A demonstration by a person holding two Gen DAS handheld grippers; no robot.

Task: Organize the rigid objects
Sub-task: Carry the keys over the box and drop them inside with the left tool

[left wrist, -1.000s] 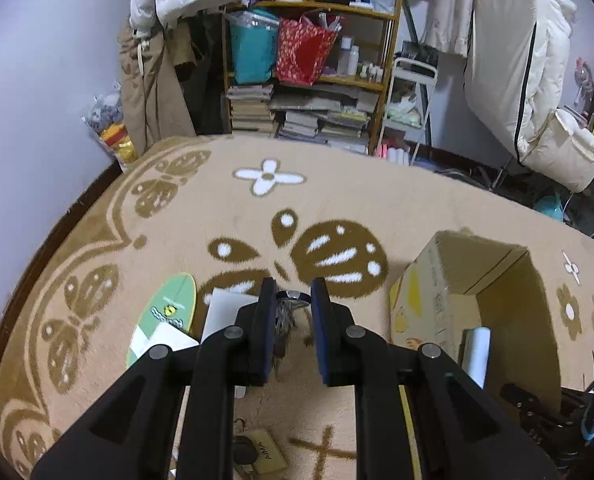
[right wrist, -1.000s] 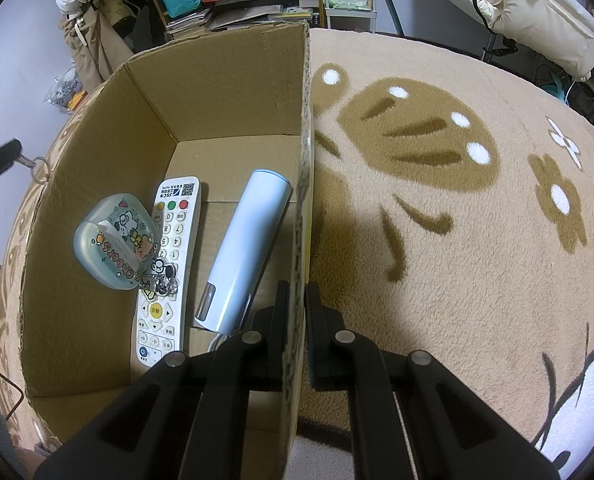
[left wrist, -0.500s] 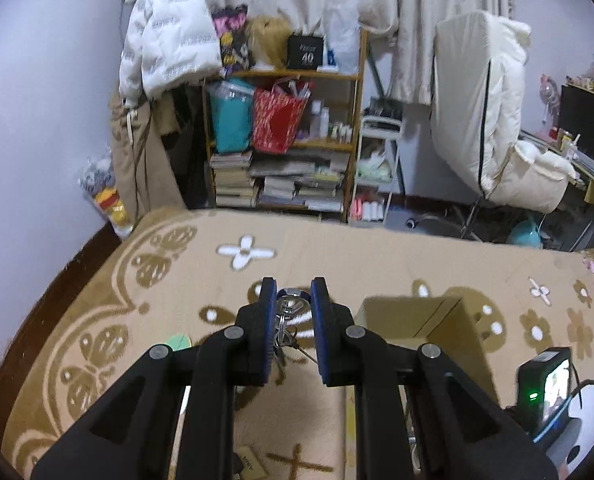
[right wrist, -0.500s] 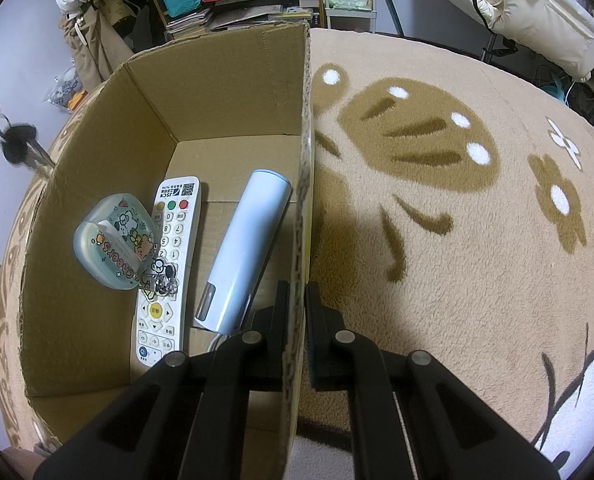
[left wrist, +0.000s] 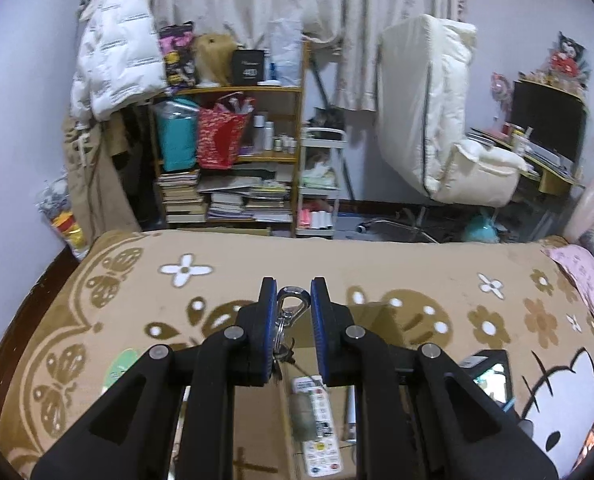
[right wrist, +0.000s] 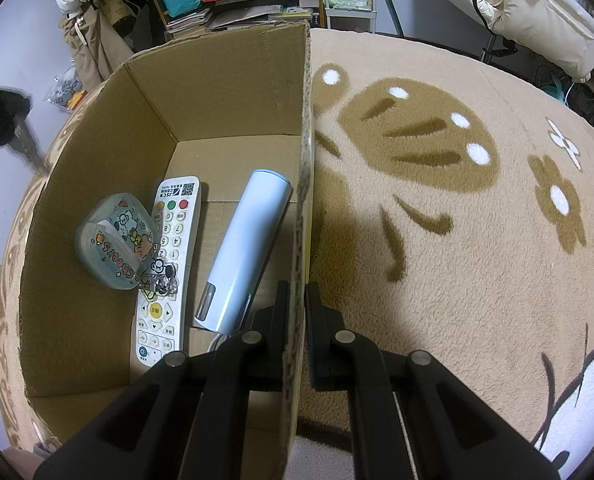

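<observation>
A: Left gripper?
B: Raised above the box, jaws nearly closed on a key clip. Metal clasp pinched between the blue pads, keys dangling below, blurred.

A: Seen from the right wrist too?
B: Only a dark blurred key hanging at the far left, outside the box's left wall. Left gripper itself out of that view.

A: Right gripper?
B: Clamped on the box's right wall, one finger inside, one outside on the carpet side. Jaws narrow, cardboard edge between them.

A: Inside the box?
B: White remote lying lengthwise on the floor of it. Pale blue tube just right of the remote, slightly tilted, near the gripped wall. Clear cartoon-printed case left of the remote, touching its edge, with a small charm resting on the remote's buttons.

A: Around it?
B: Tan carpet with brown leaf and flower shapes. Cluttered shelf and a white chair beyond the carpet's far edge.
</observation>
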